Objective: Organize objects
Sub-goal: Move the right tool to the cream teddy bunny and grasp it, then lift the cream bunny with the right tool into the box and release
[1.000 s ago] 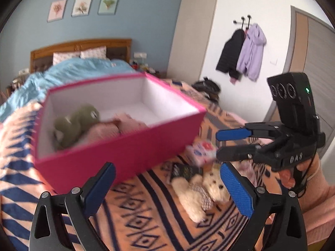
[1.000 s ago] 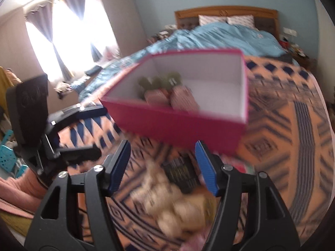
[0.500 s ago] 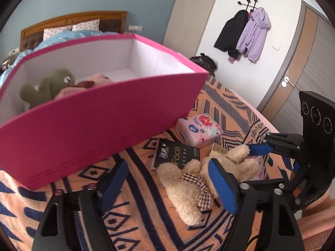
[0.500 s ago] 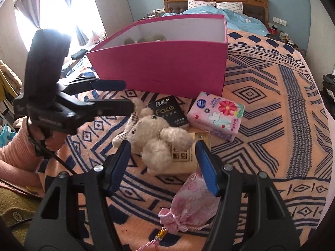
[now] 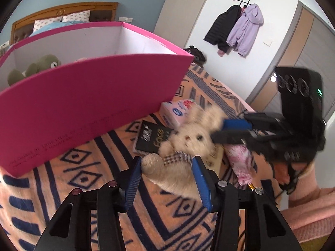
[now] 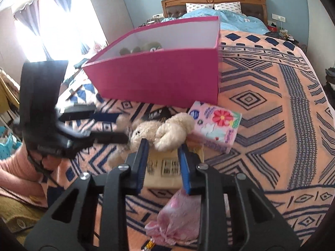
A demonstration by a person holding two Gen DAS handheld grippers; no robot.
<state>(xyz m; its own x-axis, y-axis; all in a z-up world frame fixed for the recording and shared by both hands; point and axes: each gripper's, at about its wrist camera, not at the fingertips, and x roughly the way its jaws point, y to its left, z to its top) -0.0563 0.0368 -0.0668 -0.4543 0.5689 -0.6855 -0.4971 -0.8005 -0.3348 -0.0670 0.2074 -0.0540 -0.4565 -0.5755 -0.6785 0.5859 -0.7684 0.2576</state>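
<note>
**Pink box partly filled, five things still on the bed**

Pink cardboard box with white inside (image 6: 159,79) stands on the orange-and-navy patterned bedspread (image 6: 272,108). Judging by what lies inside, sorting has begun: a green plush frog (image 5: 39,67) sits at the box's far left end, and little else can be made out there.

Outside, at the box's 6 o'clock in the right wrist view, a small pile waits. The cream plush teddy bear with a plaid scarf (image 5: 188,144) lies on top. Under it is a tan cardboard carton with a barcode label (image 6: 165,167). A black packet lettered "Face" (image 5: 152,140) lies toward the box, a pink floral tissue pack (image 6: 217,127) at the bear's 2 o'clock, and a pink drawstring pouch (image 6: 178,217) nearest the camera.

The left claw (image 5: 167,171) is at middling width, its blue pads either side of the bear's lower body; whether they press it I cannot tell. The right claw (image 6: 163,154) is also partly spread, straddling the tan carton just behind the bear, gripping nothing clearly.

So most of the job probably remains: the bear looks to go next, then the other four.
</note>
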